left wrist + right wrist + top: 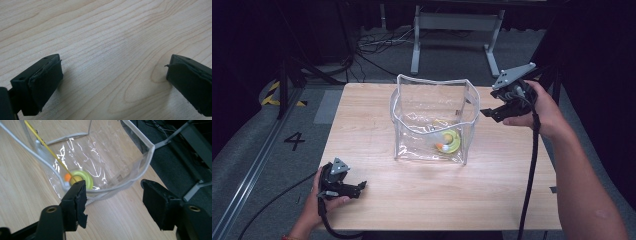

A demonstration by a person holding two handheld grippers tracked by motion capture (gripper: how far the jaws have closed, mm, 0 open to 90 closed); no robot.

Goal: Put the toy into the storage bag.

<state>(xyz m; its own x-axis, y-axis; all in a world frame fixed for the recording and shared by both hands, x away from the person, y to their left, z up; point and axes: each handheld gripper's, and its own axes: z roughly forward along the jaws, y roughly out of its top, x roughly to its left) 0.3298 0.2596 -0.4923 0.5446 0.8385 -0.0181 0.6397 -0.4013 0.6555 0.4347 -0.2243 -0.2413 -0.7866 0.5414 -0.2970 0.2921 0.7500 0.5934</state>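
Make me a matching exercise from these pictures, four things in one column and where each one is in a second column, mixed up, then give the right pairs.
Things:
1. clear bag
2. yellow-green ring toy
3. left gripper
4. right gripper

Places:
A. held in the air beside the bag's right rim, jaws apart
B. standing open on the middle of the wooden table
C. low over the table's near left corner, jaws apart
D. lying on the bottom inside the bag

Pairs: 1-B, 2-D, 3-C, 4-A
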